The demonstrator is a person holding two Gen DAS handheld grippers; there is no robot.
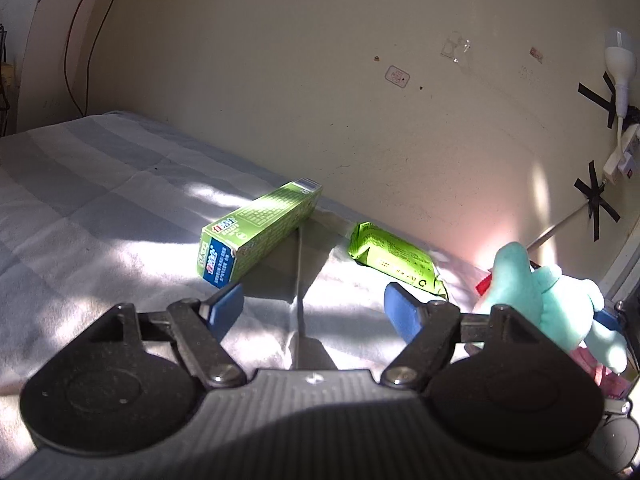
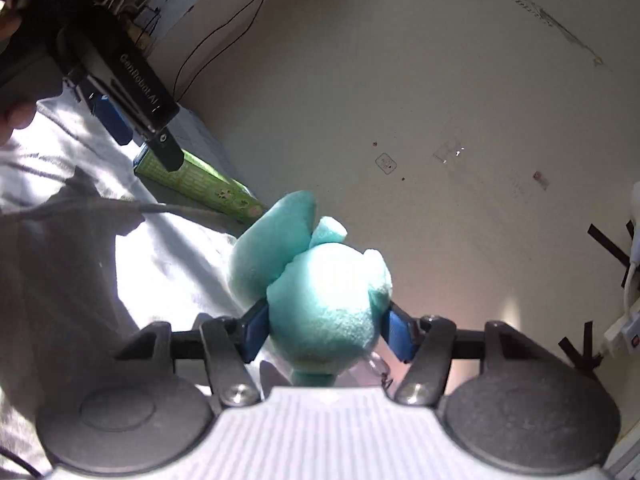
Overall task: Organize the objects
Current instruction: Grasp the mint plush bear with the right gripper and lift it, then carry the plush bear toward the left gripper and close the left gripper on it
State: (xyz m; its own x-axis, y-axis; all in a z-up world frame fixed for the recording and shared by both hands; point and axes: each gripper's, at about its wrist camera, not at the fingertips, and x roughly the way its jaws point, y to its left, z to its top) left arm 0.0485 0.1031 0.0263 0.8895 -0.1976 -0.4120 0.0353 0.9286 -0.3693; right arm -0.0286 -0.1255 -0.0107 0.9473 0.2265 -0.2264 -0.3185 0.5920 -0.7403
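A teal plush toy [image 2: 324, 304] sits between the blue pads of my right gripper [image 2: 326, 330], which is shut on it and holds it above the sheet. In the left wrist view the same plush toy [image 1: 540, 292] hangs at the right edge. My left gripper [image 1: 312, 300] stands open over the sheet with nothing between its fingers. Just beyond it lies a long green box [image 1: 256, 232], and to the right a flat green packet [image 1: 396, 258] lies near the wall. The right wrist view shows the left gripper [image 2: 140, 140] above the green box [image 2: 200, 184].
A pale striped sheet [image 1: 100, 208] covers the bed, which ends at a beige wall [image 1: 320, 80]. A white power strip and plug [image 1: 620, 64] are taped to the wall at right. Thin cables [image 1: 76, 60] hang at far left. Something pink [image 1: 592, 364] lies below the plush.
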